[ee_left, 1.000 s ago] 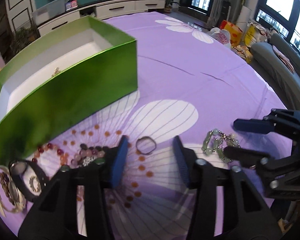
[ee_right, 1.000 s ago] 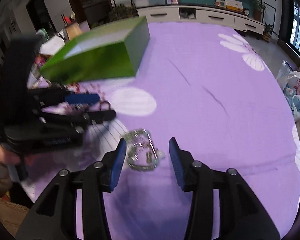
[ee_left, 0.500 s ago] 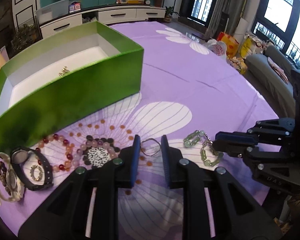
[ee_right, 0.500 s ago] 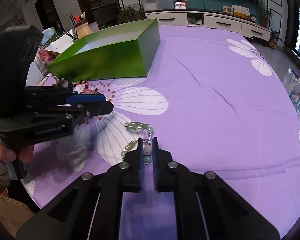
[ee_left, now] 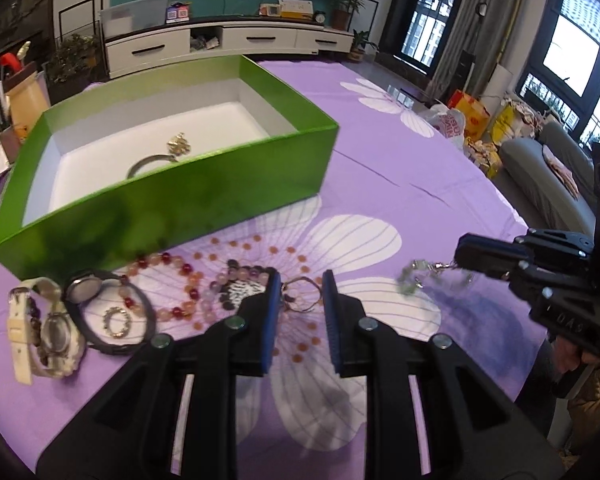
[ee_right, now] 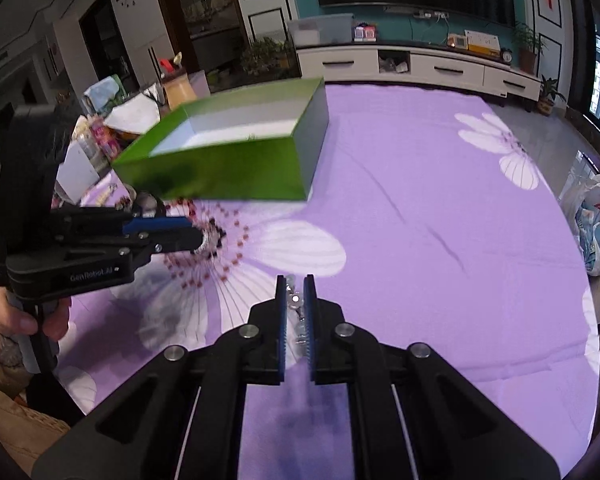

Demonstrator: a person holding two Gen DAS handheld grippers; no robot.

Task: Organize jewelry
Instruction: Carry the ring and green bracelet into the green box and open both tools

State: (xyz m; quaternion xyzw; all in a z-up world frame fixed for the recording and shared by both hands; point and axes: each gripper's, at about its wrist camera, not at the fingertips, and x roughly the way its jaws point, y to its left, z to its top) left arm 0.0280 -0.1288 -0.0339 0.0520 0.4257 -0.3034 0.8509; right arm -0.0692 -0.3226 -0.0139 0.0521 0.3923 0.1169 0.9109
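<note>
An open green box (ee_left: 172,196) with a white inside stands on the purple flowered cloth and holds a gold charm (ee_left: 179,144) and a thin bangle. My left gripper (ee_left: 300,294) is shut on a thin wire bracelet (ee_left: 302,300), held between its blue pads. My right gripper (ee_right: 296,300) is shut on a pale green bead bracelet (ee_left: 414,276), which hangs blurred off the cloth in the left wrist view; only its clasp (ee_right: 296,299) shows between the pads in the right wrist view. The box (ee_right: 228,160) lies ahead to the left there.
Beaded bracelets (ee_left: 172,288), a black watch (ee_left: 100,304), a small ring (ee_left: 116,322) and a white-strapped watch (ee_left: 40,332) lie in front of the box. The table edge drops off on the right toward a sofa (ee_left: 548,184) and bags.
My right gripper has lifted the green bead bracelet off the cloth. My left gripper has risen with the wire bracelet between its pads, and the view now looks down into the box.
</note>
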